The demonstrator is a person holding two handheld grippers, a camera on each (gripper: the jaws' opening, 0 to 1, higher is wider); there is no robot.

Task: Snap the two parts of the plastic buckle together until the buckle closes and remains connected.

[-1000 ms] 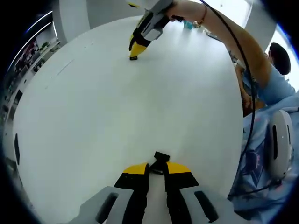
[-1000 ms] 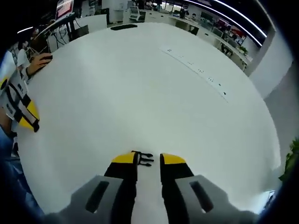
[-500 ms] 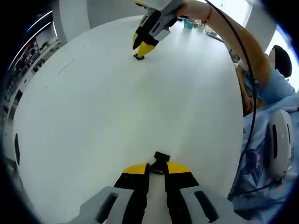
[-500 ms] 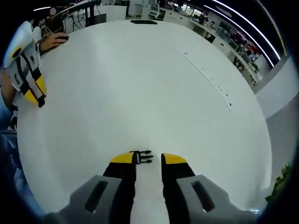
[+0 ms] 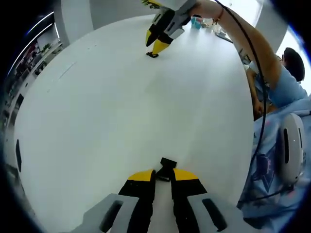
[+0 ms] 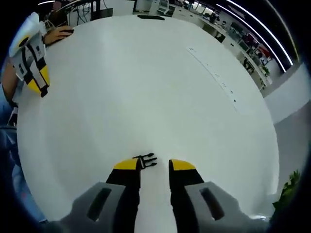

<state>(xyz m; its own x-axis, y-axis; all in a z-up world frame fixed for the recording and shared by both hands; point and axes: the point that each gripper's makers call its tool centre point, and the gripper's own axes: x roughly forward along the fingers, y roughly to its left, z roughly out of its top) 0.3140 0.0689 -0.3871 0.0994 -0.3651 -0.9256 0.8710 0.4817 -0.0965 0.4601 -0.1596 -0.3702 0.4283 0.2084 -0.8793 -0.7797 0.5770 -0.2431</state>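
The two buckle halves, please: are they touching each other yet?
Apart. In the left gripper view, one buckle half sits at the left gripper, the other far across the white table.

White table (image 5: 121,107); black buckle halves (image 5: 166,164) (image 6: 147,160) between yellow-tipped, black-and-grey tongs (image 5: 163,175) (image 6: 154,165); blue cloth (image 5: 272,145) right of them.

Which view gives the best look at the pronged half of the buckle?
The right gripper view: the pronged buckle half sits close up at the right claw, its prongs spread and plainly readable. In the left gripper view that half is a tiny dark speck under the distant right claw, its shape unreadable.
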